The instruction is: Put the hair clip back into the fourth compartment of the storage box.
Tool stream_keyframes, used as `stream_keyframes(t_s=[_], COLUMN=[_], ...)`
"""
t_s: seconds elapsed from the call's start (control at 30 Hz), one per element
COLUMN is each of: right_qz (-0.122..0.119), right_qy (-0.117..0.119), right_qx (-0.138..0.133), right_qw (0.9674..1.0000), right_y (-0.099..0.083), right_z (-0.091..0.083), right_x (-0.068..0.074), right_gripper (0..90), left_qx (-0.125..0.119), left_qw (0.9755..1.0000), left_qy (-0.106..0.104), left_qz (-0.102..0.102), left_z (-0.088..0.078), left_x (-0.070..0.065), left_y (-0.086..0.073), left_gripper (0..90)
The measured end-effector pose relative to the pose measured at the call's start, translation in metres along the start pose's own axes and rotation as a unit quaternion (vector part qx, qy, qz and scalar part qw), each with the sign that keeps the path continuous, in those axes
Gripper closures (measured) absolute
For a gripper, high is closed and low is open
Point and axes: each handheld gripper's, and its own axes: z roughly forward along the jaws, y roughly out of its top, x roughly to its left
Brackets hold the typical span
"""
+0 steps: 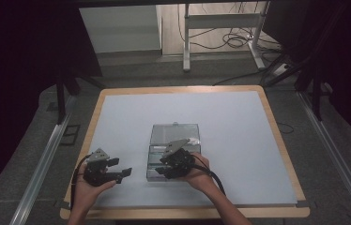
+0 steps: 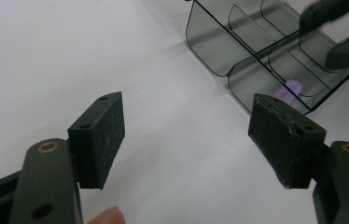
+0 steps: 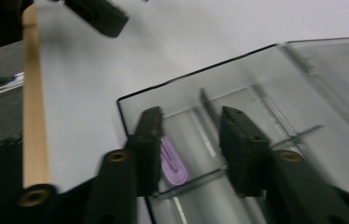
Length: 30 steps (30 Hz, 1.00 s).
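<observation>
Purple paper clip (image 3: 172,161) lies flat in a near compartment of the clear plastic organizer box (image 1: 173,136), just inside the left jaw of the right gripper (image 3: 189,149), not pinched. Box sits mid-table toward the near edge of the white mat (image 1: 239,126); a thin divider runs between the jaws. Right jaws about half open, holding nothing. Left gripper (image 2: 186,140) hovers over bare mat left of the box, jaws wide, empty.
</observation>
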Motion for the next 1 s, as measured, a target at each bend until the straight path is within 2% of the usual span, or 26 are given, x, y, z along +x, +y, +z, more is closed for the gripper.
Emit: stream_keyframes(t_s=[0.2,0.3,0.47,0.53,0.8,1.0], right_qz=[0.02,0.033,0.056,0.06,0.089,0.12], right_qy=[-0.035,-0.049,-0.063,-0.064,-0.08,-0.091], right_qx=[-0.027,-0.042,-0.051,-0.052,-0.055,-0.059], right_qw=[0.9988,0.9973,0.9952,0.9948,0.9913,0.9868], right_y=[-0.002,-0.004,-0.005,-0.005,-0.009,-0.016], right_z=[-0.014,-0.02,-0.032,-0.034,-0.044,-0.049], right_x=[-0.009,-0.014,-0.026,-0.028,-0.051,-0.073], right_gripper=[37.4,33.0,31.5,31.4,31.4,31.5], left_qx=[0.001,0.001,-0.003,-0.004,-0.004,-0.008], left_qw=[1.0,1.0,1.0,0.9999,0.9999,0.9998], left_qy=[-0.001,-0.002,-0.008,-0.01,-0.013,-0.019], left_qz=[0.001,0.002,0.004,0.004,0.003,0.002], left_z=[0.001,0.002,0.001,0.001,0.002,0.003], left_x=[-0.001,-0.001,-0.003,-0.003,-0.005,-0.008], left_y=[0.0,0.0,0.001,0.001,0.002,0.003], left_gripper=[27.4,27.4,27.4,27.3,26.7,25.9])
